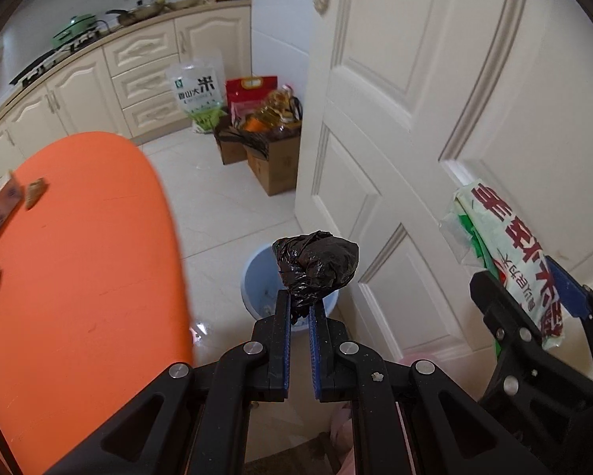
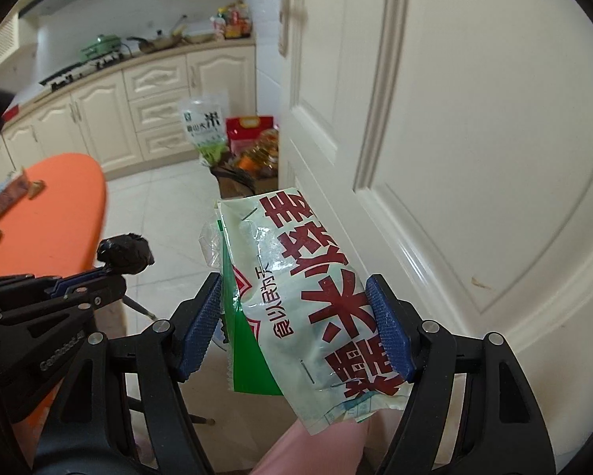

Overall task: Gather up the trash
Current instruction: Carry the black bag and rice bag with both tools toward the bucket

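My left gripper (image 1: 299, 308) is shut on a crumpled black plastic bag (image 1: 320, 263), which hangs over a light blue bin (image 1: 257, 277) on the tiled floor beside the door. My right gripper (image 2: 296, 324) is shut on a flattened white package with red characters and a green edge (image 2: 308, 297); its blue pads press both sides. In the left wrist view that package (image 1: 510, 249) and the right gripper (image 1: 534, 308) appear at the right, in front of the door. The right wrist view shows the left gripper (image 2: 106, 273) and black bag (image 2: 126, 253) at left.
An orange round table (image 1: 78, 257) on the left carries several wrappers (image 1: 3, 206). A white panelled door (image 1: 415, 99) stands close on the right. Cardboard boxes (image 1: 272, 162), a rice bag (image 1: 197, 91) and cream cabinets (image 1: 98, 83) line the far side.
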{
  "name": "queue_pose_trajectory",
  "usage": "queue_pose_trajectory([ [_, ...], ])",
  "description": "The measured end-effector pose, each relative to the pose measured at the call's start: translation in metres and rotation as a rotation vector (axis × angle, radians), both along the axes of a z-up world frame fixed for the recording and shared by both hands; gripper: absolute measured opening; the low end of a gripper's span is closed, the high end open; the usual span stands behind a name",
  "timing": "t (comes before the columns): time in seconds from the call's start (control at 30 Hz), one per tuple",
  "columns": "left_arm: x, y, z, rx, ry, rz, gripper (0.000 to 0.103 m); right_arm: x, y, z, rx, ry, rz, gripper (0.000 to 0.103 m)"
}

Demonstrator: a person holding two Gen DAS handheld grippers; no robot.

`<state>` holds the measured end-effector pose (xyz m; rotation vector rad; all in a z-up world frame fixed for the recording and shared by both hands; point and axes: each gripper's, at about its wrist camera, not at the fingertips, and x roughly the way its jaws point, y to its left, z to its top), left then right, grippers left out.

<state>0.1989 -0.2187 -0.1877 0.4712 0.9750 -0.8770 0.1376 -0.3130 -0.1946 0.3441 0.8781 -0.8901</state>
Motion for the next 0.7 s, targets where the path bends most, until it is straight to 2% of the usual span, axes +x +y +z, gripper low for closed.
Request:
queue_pose_trajectory([
  [0.07, 0.000, -0.019, -0.012, 0.026, -0.019, -0.013, 0.005, -0.001, -0.007, -0.010, -0.004, 0.015, -0.026, 0.070],
  [0.17, 0.000, -0.047, -0.037, 0.067, 0.003, -0.028, 0.005, 0.003, -0.019, -0.028, -0.019, 0.058, -0.055, 0.070],
  [0.3, 0.011, -0.085, -0.071, 0.122, 0.025, -0.032, 0.005, 0.004, -0.039, -0.059, 0.052, 0.076, -0.081, 0.070],
  [0.43, 0.024, -0.120, -0.104, 0.169, 0.043, -0.043, 0.005, 0.010, -0.051, -0.086, 0.044, 0.119, -0.105, 0.070],
  [0.7, 0.070, -0.154, -0.172, 0.230, 0.103, -0.012, 0.005, 0.027, -0.076, -0.145, 0.173, 0.111, -0.076, 0.070],
])
